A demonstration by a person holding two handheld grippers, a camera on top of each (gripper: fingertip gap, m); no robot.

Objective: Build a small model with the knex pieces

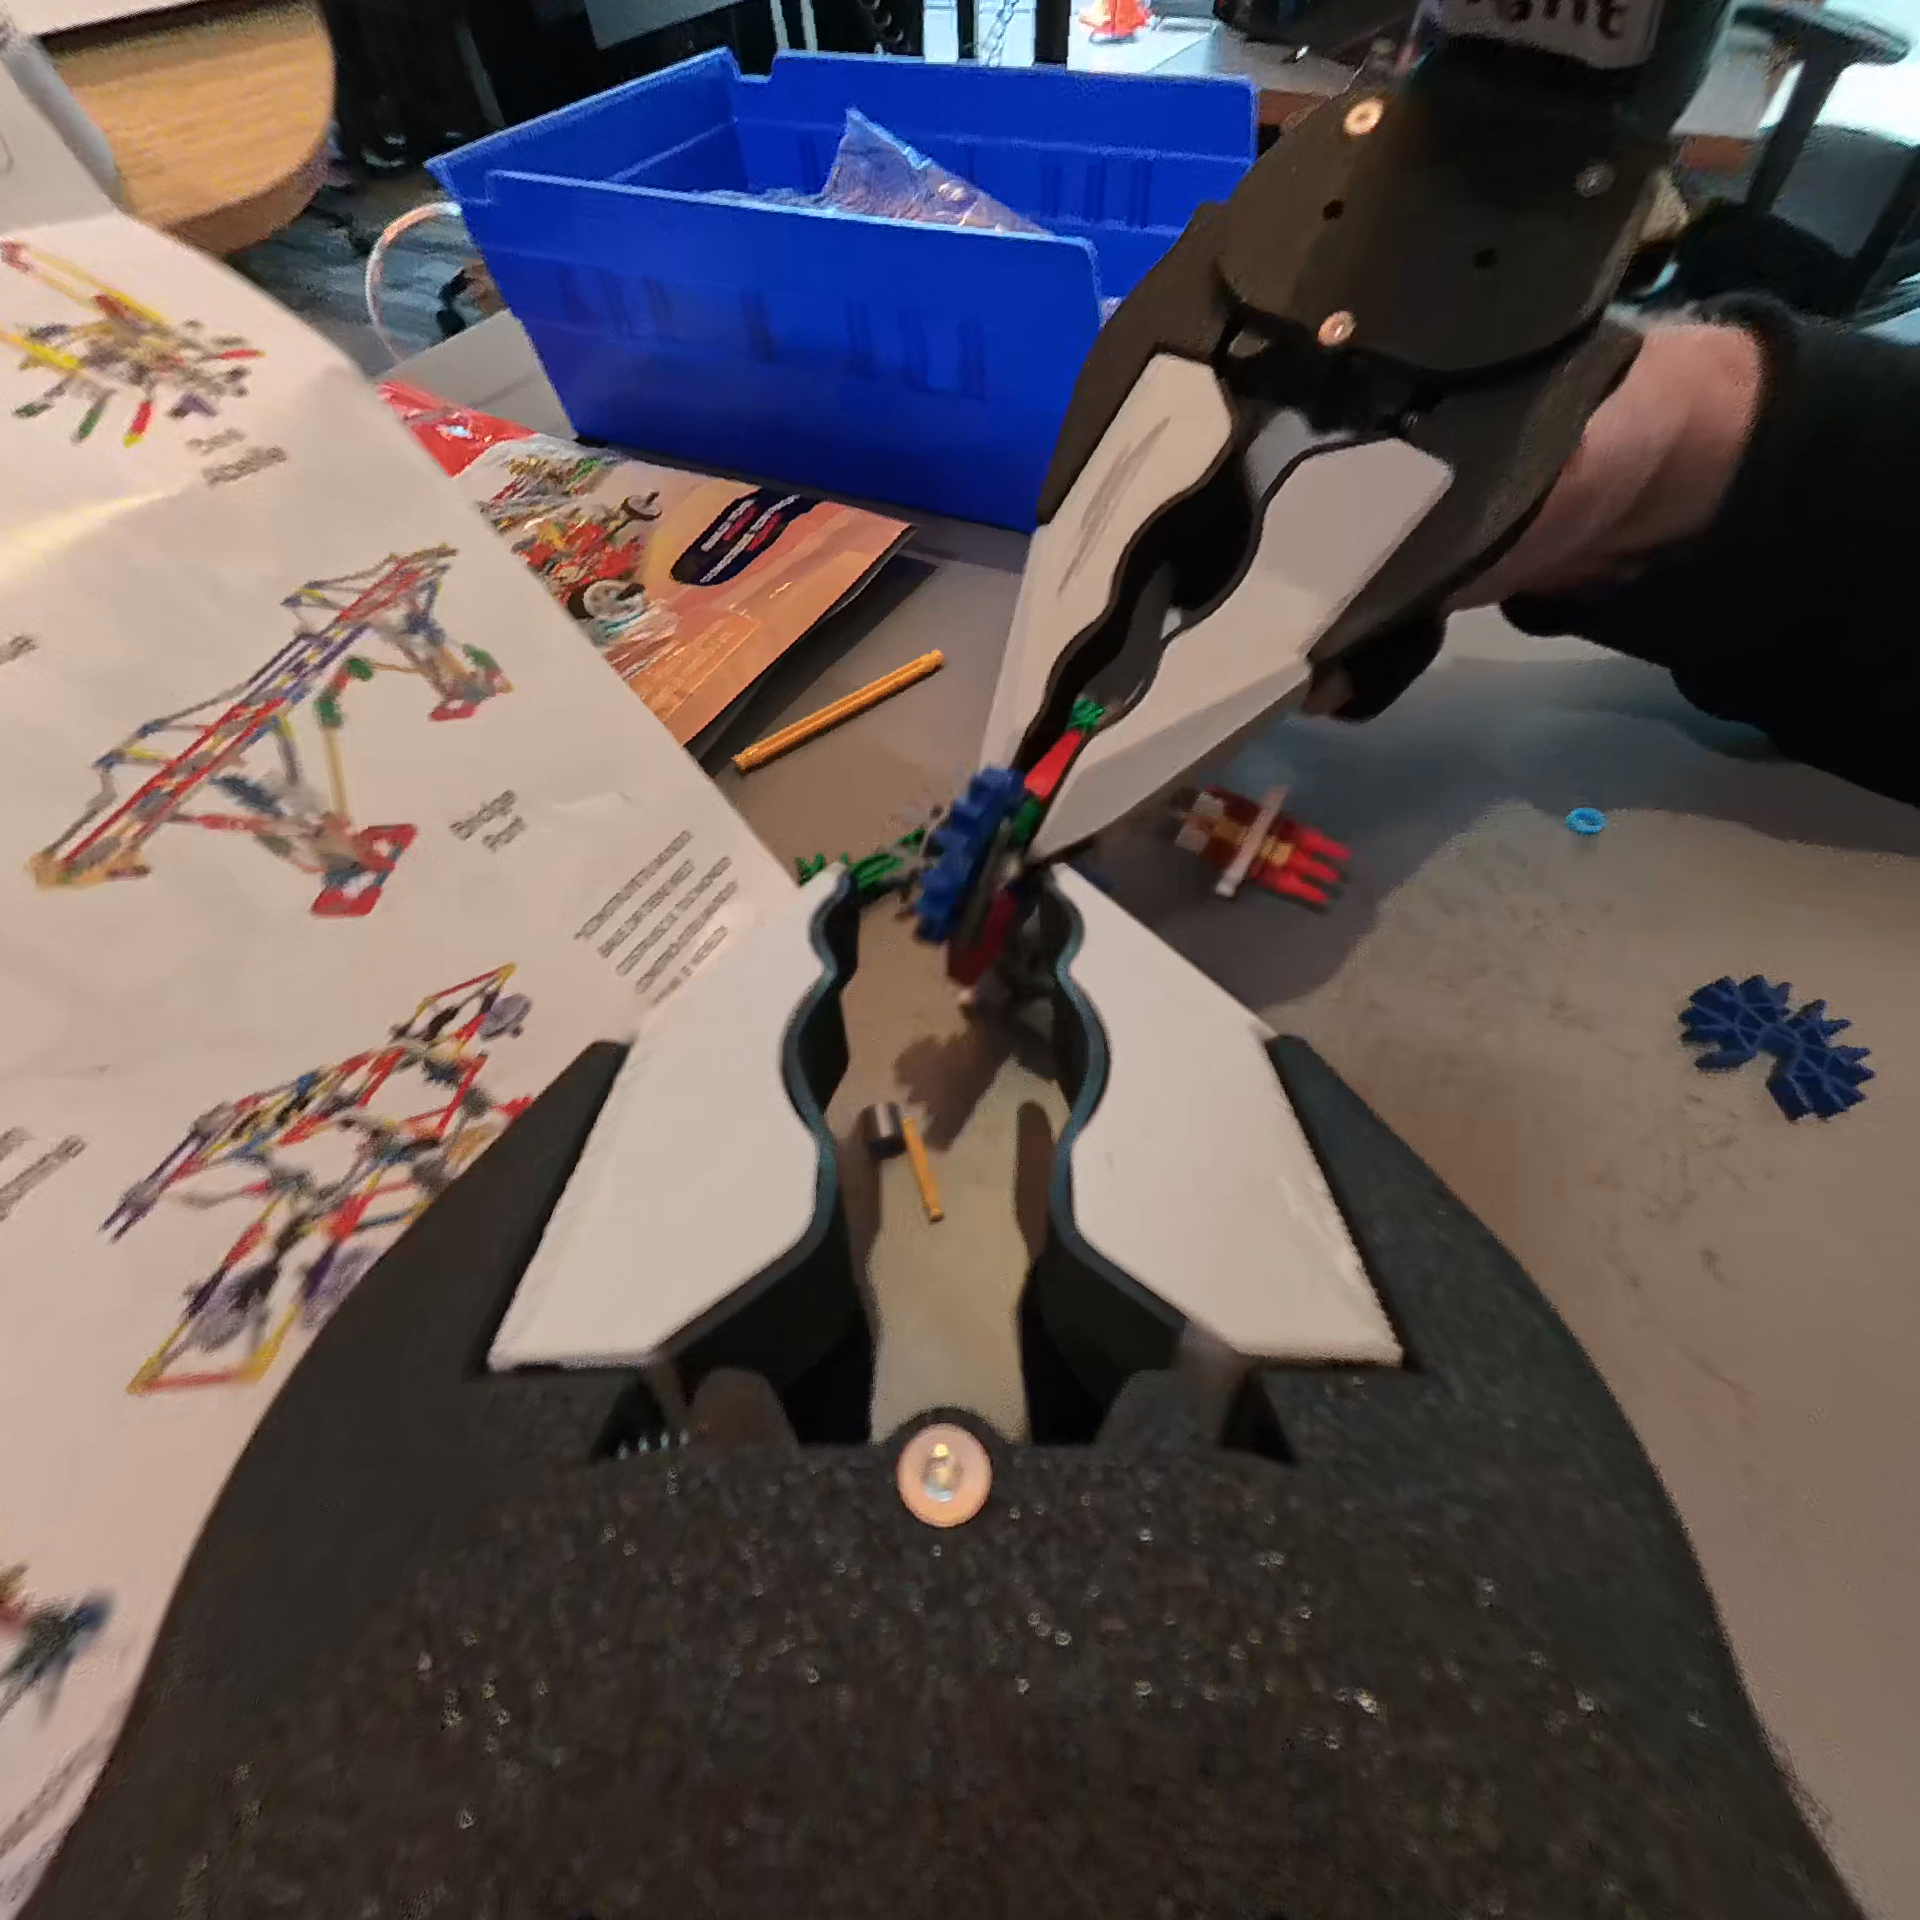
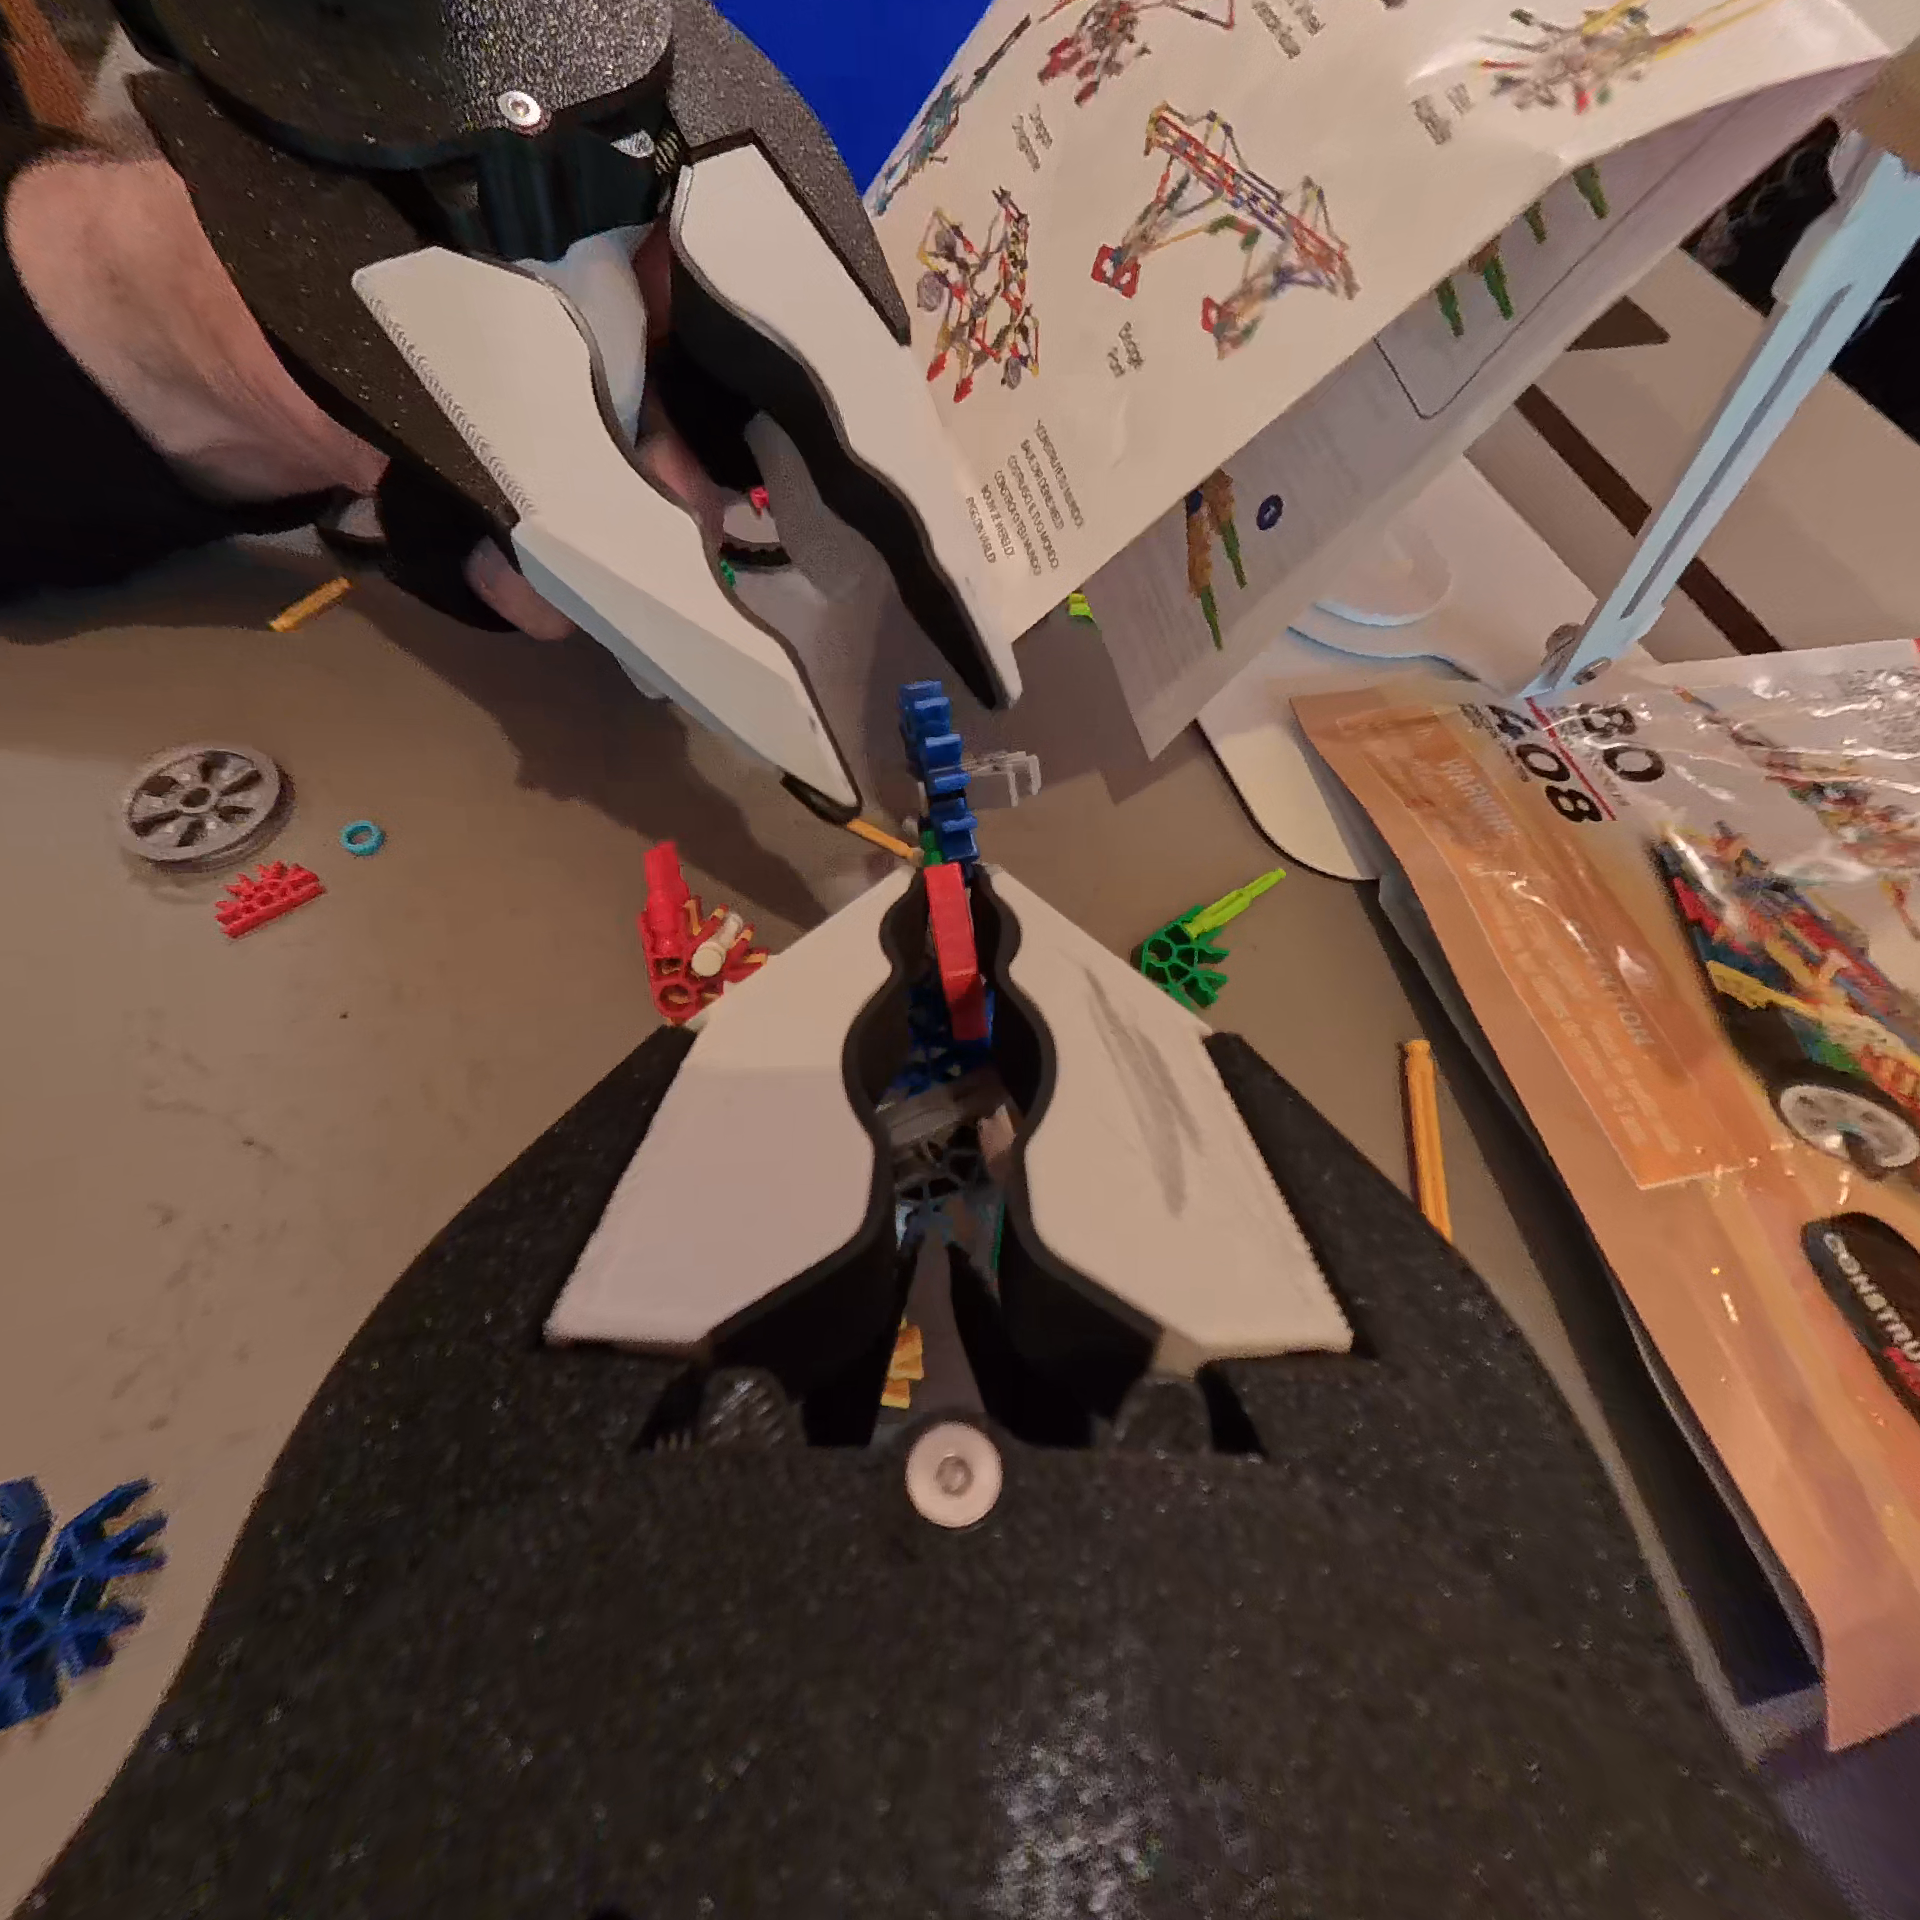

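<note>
My right gripper (image 2: pixel 951 883) is shut on a small construction-toy assembly, gripping its red piece (image 2: pixel 954 951). A blue gear (image 2: pixel 935 764) sticks out past the fingertips, and a short yellow rod (image 2: pixel 881 834) pokes out to the side. In the left wrist view the right gripper (image 1: pixel 1023 821) comes in from the upper right with the blue gear (image 1: pixel 961 852) at its tip. My left gripper (image 1: pixel 951 894) is open, its jaws on either side of the gear, just short of touching it. It also shows in the right wrist view (image 2: pixel 920 748), coming from the upper left.
A blue bin (image 1: pixel 779 312) stands behind. A folded instruction sheet (image 1: pixel 260 727) rises on the left. A bagged booklet (image 2: pixel 1558 987), a long yellow rod (image 2: pixel 1423 1132), a green connector (image 2: pixel 1184 945), a red cluster (image 2: pixel 686 945), a grey wheel (image 2: pixel 197 805) and blue connectors (image 1: pixel 1777 1044) lie around on the table. Less than 4 cm separates the two grippers' tips.
</note>
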